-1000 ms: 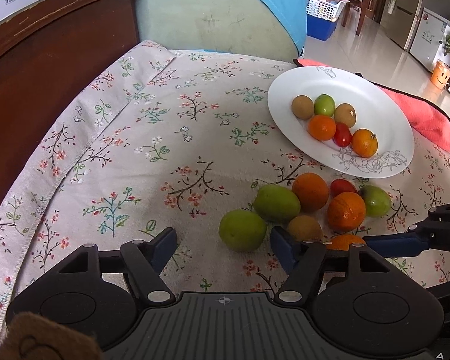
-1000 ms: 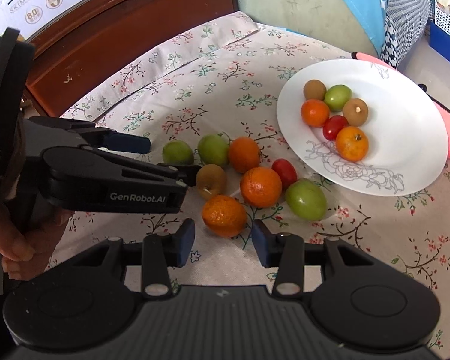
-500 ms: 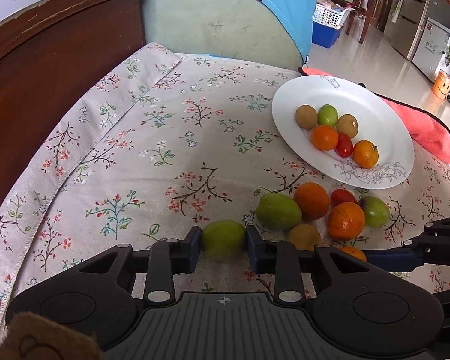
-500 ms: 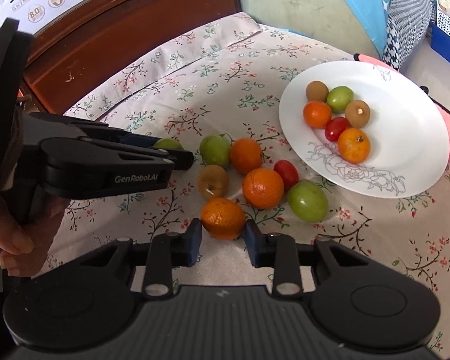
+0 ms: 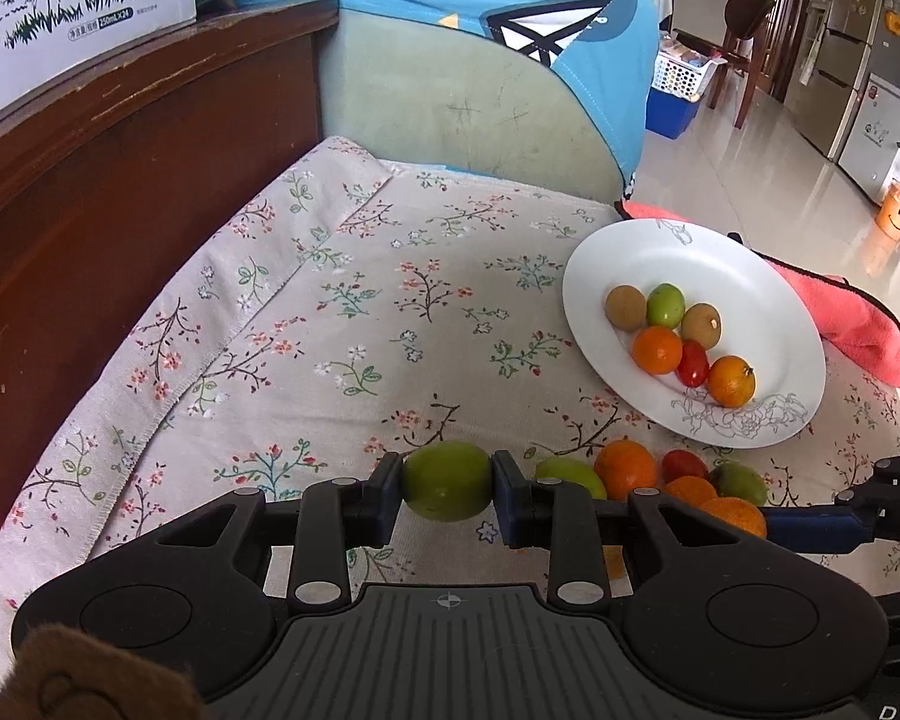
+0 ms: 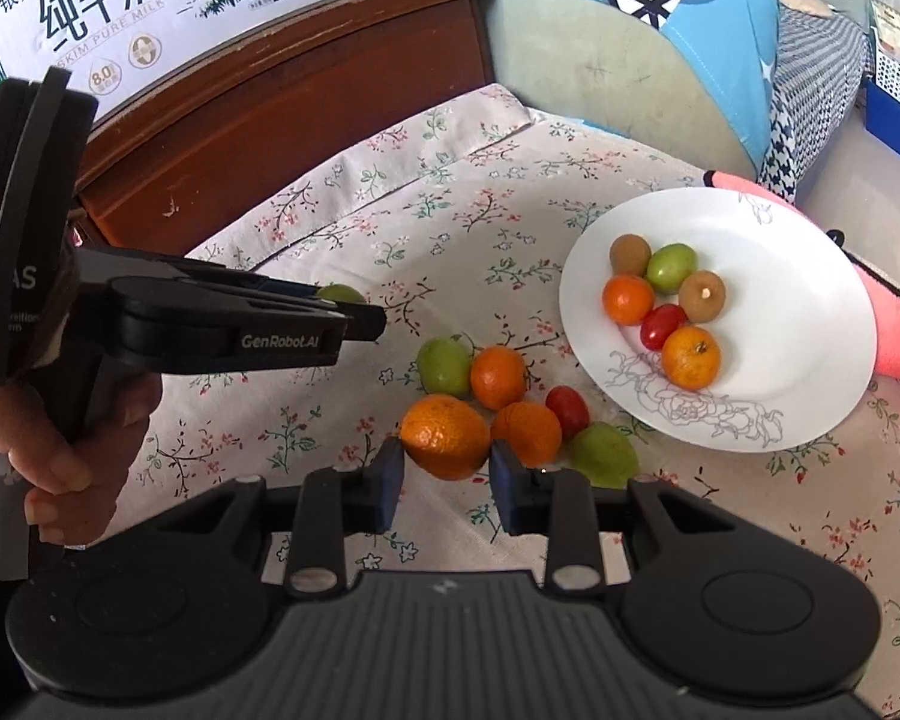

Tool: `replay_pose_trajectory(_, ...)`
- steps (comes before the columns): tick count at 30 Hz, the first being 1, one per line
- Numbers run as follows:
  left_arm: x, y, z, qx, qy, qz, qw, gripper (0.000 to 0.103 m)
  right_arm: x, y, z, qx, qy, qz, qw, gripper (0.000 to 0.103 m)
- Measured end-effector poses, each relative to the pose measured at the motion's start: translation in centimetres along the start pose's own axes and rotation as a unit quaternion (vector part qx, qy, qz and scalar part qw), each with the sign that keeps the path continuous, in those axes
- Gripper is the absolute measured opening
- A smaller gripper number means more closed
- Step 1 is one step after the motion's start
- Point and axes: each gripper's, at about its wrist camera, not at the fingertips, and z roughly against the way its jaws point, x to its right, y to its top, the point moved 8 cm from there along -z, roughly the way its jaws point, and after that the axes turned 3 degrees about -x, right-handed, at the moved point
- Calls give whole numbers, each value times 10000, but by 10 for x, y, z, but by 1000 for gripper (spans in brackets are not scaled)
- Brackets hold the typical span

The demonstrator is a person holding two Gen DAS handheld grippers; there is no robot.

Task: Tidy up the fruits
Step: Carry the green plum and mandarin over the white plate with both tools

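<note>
The left gripper [image 5: 447, 483] has its fingers [image 5: 384, 495] drawn in on a green fruit [image 5: 447, 480], both pads pressed against its sides; the fruit sits squarely between the tips, above the flowered cloth [image 5: 342, 324] that covers the tabletop. The right gripper [image 6: 447, 468] has closed likewise on an orange fruit [image 6: 445, 435] — its blue fingers [image 6: 387, 480] touch the peel on either side.

Just beyond the right fingertips lies the loose pile: a second orange [image 6: 527, 432], a third orange [image 6: 498, 377], a green one [image 6: 444, 366], a small red tomato [image 6: 567, 411] and another green fruit [image 6: 605, 453], all near one another on the cloth. Farther out and to the right of both pairs of fingers stands the white plate [image 6: 810, 300], holding six fruits — two brown, one green, two orange, one red. A pink cloth [image 5: 858, 324] lies past the plate's far rim. A person's hand [image 6: 60, 450] grips the left tool's handle.
</note>
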Motion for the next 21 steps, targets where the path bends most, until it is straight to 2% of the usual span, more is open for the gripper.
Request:
replay_pose_trajectory(7,22,19,12,234,-281,-50,9993,29,21,18,21,335,-221,-150,9991,31)
replay_pose_trajectory(21,80,47,7,455,-753,-119,9960,29,105,40,57,839,-891,-908,9883,31)
